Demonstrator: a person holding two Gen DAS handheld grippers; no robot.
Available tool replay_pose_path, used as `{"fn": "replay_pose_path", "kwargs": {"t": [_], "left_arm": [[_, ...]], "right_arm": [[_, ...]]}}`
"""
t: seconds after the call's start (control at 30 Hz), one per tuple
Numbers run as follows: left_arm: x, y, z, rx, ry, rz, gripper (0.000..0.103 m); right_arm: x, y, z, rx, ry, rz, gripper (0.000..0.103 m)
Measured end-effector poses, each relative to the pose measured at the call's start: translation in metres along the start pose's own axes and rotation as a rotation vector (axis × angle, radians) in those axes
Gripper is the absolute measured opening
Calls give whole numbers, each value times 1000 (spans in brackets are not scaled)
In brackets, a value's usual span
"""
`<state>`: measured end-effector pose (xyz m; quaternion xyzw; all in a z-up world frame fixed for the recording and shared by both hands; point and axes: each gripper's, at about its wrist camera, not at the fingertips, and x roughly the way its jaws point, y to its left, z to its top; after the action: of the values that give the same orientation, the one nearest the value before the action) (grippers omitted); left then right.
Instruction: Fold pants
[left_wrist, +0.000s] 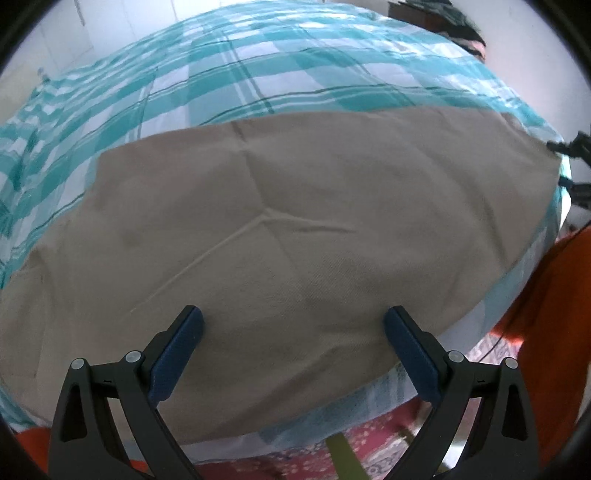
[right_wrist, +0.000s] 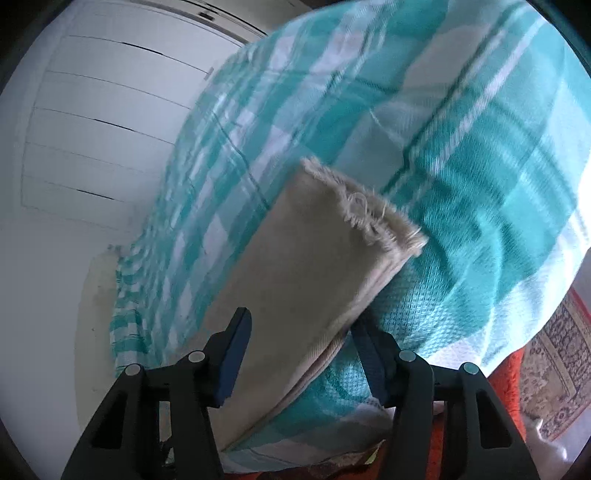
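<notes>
Beige pants (left_wrist: 295, 221) lie flat and folded lengthwise across a teal and white checked bedspread (left_wrist: 258, 74). My left gripper (left_wrist: 293, 312) hovers open over the near part of the pants, with nothing between its blue pads. In the right wrist view the leg end of the pants (right_wrist: 314, 258) shows a frayed hem (right_wrist: 369, 214) and several stacked layers. My right gripper (right_wrist: 301, 321) straddles this leg end. Its right finger (right_wrist: 369, 362) sits low at the fabric's edge and its left pad (right_wrist: 234, 358) stands off the cloth. The right gripper's black fingers (left_wrist: 576, 147) also show at the pants' far right end.
The bedspread (right_wrist: 461, 147) hangs over the bed's near edge. A patterned red rug (left_wrist: 332, 454) lies on the floor below. Orange cloth (left_wrist: 554, 314) on a person stands at the right. White cupboard doors (right_wrist: 92, 129) are beyond the bed.
</notes>
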<state>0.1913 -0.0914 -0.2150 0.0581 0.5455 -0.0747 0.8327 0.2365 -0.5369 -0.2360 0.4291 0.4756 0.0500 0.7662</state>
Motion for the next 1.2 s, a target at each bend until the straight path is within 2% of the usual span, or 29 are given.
{"fn": "replay_pose_path", "kwargs": {"t": [0.13, 0.2, 0.23, 0.27, 0.33, 0.43, 0.5, 0.63, 0.77, 0.83, 0.9, 0.93, 0.97, 1.0, 1.03, 1.07, 1.13, 1.2], "left_arm": [[-12, 4, 2, -21, -26, -21, 99], [-16, 9, 0, -40, -39, -7, 99], [-17, 14, -1, -57, -40, 7, 99], [-16, 21, -2, -77, -34, 21, 99], [-13, 38, -5, -126, -19, 21, 99], [-14, 73, -13, -233, -17, -29, 99], [-19, 95, -18, -282, -40, -32, 99], [-28, 143, -26, -404, -83, -30, 99], [-42, 184, -35, -515, -140, -24, 99], [-49, 204, -44, -563, -164, -14, 99], [-50, 223, -56, -619, -174, -13, 99], [-48, 229, -60, -647, -170, -16, 99], [-47, 238, -68, -682, -165, -20, 99], [-45, 243, -72, -702, -162, -24, 99], [-44, 248, -77, -720, -158, -26, 99], [-44, 250, -80, -725, -159, -27, 99], [-46, 247, -81, -712, -166, -21, 99], [-48, 240, -77, -685, -177, -10, 99]], "right_arm": [[5, 7, 0, -22, 1, -43, 56], [7, 9, 1, -29, 2, -68, 50], [7, 9, 1, -38, -2, -91, 31], [7, 11, 2, -51, -12, -119, 8], [0, 21, -2, -100, -49, -143, 8], [-20, 62, -16, -264, -110, -157, 7], [-34, 102, -31, -362, -119, -104, 7], [-56, 211, -69, -606, -124, 12, 7], [-49, 308, -124, -774, -80, 151, 7], [-31, 346, -160, -852, -20, 209, 7], [-3, 370, -202, -942, 51, 227, 11], [12, 375, -220, -971, 93, 228, 15], [35, 376, -242, -991, 171, 235, 32], [53, 374, -256, -994, 244, 247, 43], [74, 366, -273, -990, 321, 247, 47], [82, 357, -281, -991, 346, 235, 47], [93, 336, -286, -994, 340, 175, 47], [86, 310, -269, -996, 254, 99, 47]]}}
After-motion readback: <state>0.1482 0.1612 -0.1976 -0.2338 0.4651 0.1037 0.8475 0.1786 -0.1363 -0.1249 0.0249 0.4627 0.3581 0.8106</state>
